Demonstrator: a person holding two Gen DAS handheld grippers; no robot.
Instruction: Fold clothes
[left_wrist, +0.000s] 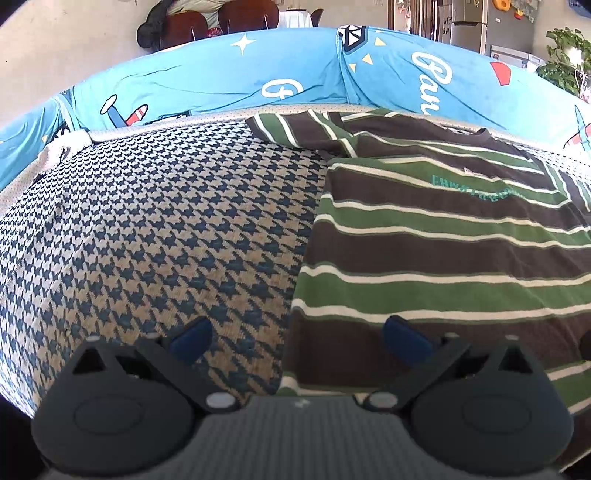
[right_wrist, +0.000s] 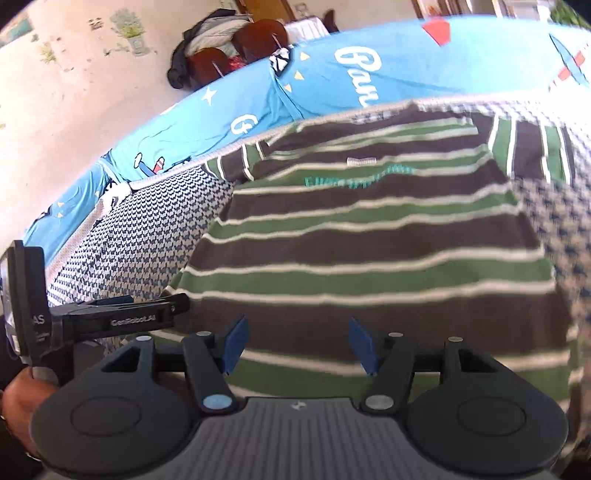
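On houndstooth cover (left_wrist: 155, 236), striped shirt (left_wrist: 443, 251) (flat)

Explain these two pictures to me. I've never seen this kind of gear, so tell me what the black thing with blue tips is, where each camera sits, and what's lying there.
No robot here: a person holds two hand grippers, each carrying a camera looking along its blue-tipped fingers. In the left view, the left gripper is open over the near left edge of a striped shirt. In the right view, the right gripper is open above the same shirt. The shirt lies flat on a houndstooth cover, with blue cushions behind. Neither gripper holds anything.
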